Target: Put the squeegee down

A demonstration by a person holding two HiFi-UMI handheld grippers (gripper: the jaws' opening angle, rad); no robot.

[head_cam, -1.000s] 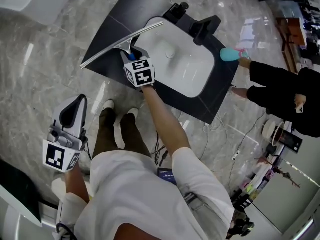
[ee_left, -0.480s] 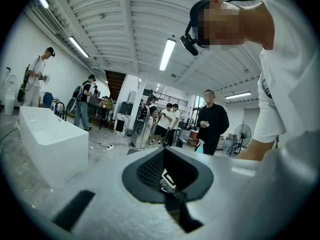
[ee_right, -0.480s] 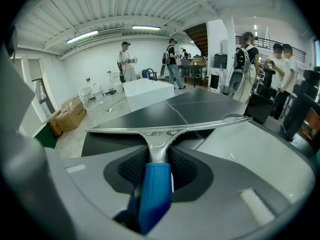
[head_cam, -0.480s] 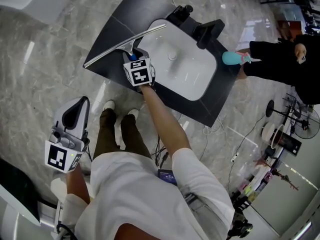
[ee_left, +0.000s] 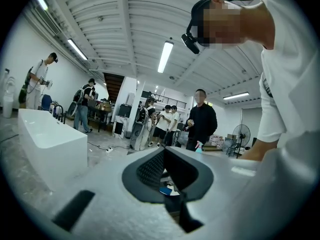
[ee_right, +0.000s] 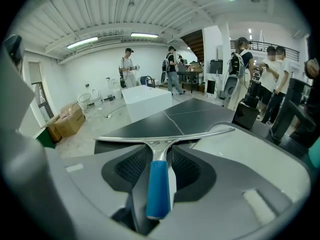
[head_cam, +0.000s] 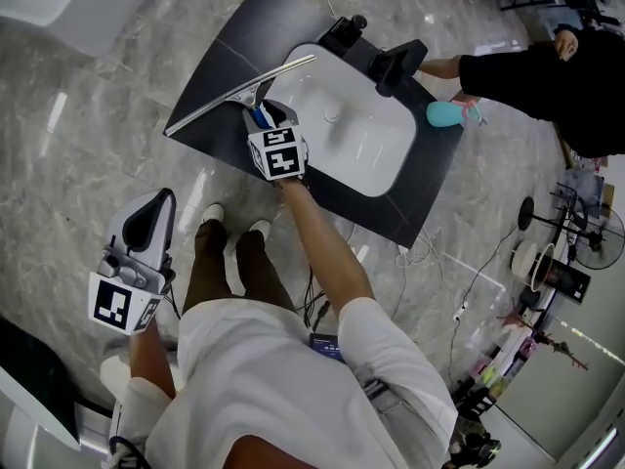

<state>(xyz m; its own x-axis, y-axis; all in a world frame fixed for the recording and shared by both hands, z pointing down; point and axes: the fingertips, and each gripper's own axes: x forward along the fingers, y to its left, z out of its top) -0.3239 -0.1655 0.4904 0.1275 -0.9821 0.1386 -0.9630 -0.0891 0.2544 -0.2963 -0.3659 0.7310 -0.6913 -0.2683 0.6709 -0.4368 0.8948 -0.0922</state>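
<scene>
Squeegee point(ee_right: 159, 189) between opening jaws, right tool point(ee_right: 161, 158)

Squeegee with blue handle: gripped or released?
Released: the squeegee lies on the dark counter; the jaws of the right gripper are opening, pads clear of its handle.

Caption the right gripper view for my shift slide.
Right gripper, jaws opening, with the blue-handled squeegee between them, its blade across the dark counter and white basin.
</scene>
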